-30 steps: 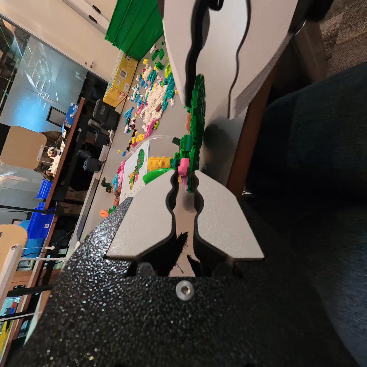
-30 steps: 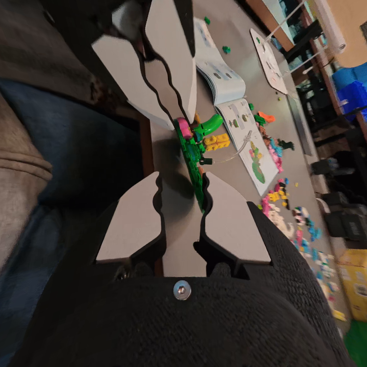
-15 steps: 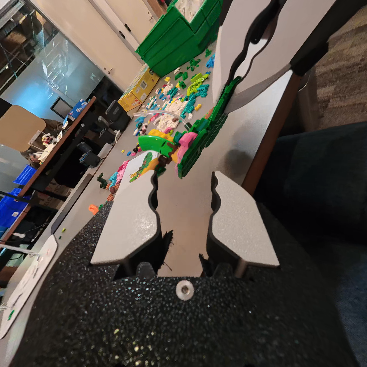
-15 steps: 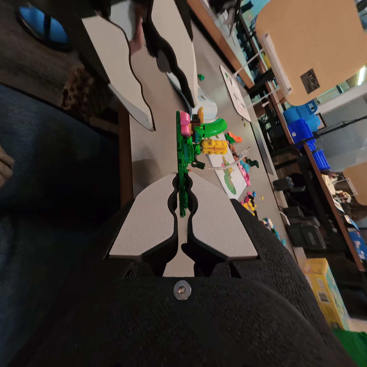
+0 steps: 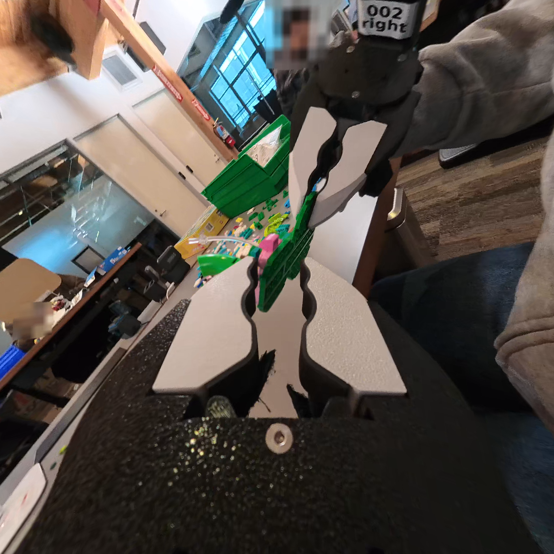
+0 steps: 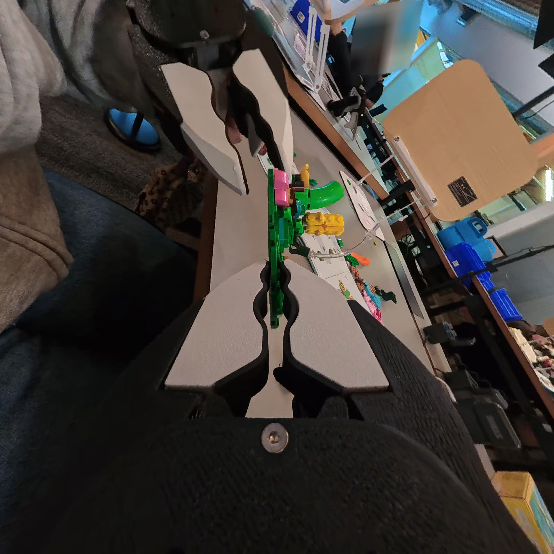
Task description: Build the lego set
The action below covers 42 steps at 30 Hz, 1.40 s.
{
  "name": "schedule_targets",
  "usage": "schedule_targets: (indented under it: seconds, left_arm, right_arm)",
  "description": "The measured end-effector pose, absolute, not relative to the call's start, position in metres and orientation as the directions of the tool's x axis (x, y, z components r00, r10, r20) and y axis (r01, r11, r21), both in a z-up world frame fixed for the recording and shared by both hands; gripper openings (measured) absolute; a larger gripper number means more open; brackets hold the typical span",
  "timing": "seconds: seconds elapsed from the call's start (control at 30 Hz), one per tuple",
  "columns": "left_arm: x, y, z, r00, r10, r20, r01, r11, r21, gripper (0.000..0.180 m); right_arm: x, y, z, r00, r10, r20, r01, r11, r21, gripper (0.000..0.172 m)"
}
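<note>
A white label [image 5: 383,19] with black printed characters sits atop the right gripper [image 5: 311,207]. Left of that gripper, red signs [image 5: 169,82] on a wooden beam [image 5: 141,48] are too small to read.

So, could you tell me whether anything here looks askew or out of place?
The green brick plate is held on edge above the table by the right gripper, so its bricks stick out sideways.

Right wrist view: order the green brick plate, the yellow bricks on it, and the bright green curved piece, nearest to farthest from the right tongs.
1. green brick plate, clamped edge-on between the right tongs.
2. yellow bricks, on the plate's right face, midway along.
3. bright green curved piece, right face, near the far end.
</note>
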<state>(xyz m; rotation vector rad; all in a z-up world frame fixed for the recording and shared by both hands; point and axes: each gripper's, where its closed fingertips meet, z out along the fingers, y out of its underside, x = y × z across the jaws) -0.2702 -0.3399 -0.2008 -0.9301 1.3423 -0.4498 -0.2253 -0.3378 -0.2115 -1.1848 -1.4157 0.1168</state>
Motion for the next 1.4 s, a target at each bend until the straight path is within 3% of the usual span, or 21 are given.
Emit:
schedule_targets:
  seconds: [0.43, 0.6, 0.7, 0.8, 1.1, 1.4]
  left_arm:
    - [-0.266, -0.329, -0.212, 0.149, -0.617, -0.773, -0.353, 0.697, -0.624, 0.013]
    - [-0.268, -0.305, -0.222, 0.148, -0.500, -0.854, -0.438, 0.741, -0.509, 0.011]
    - [-0.272, -0.289, -0.229, 0.135, -0.483, -0.865, -0.456, 0.745, -0.486, 0.011]
    - [-0.272, -0.280, -0.236, 0.104, -0.476, -0.873, -0.461, 0.755, -0.466, 0.011]
    - [-0.262, -0.268, -0.242, 0.058, -0.502, -0.863, -0.425, 0.770, -0.476, 0.011]
    - [-0.262, -0.269, -0.234, 0.120, -0.448, -0.886, -0.401, 0.795, -0.456, 0.011]
  right_arm:
    - [-0.228, -0.334, -0.223, 0.174, 0.707, 0.685, 0.589, 0.483, -0.648, 0.004]
    - [-0.193, -0.304, -0.220, 0.293, 0.827, 0.480, 0.583, 0.243, -0.776, 0.029]
    - [-0.162, -0.286, -0.227, 0.345, 0.892, 0.293, 0.547, 0.063, -0.835, 0.030]
    - [-0.146, -0.277, -0.248, 0.309, 0.939, 0.151, 0.589, -0.064, -0.806, 0.027]
    - [-0.143, -0.259, -0.290, 0.114, 0.984, 0.139, 0.757, 0.005, -0.654, 0.030]
    - [-0.146, -0.254, -0.290, 0.076, 0.977, 0.200, 0.765, 0.071, -0.640, 0.035]
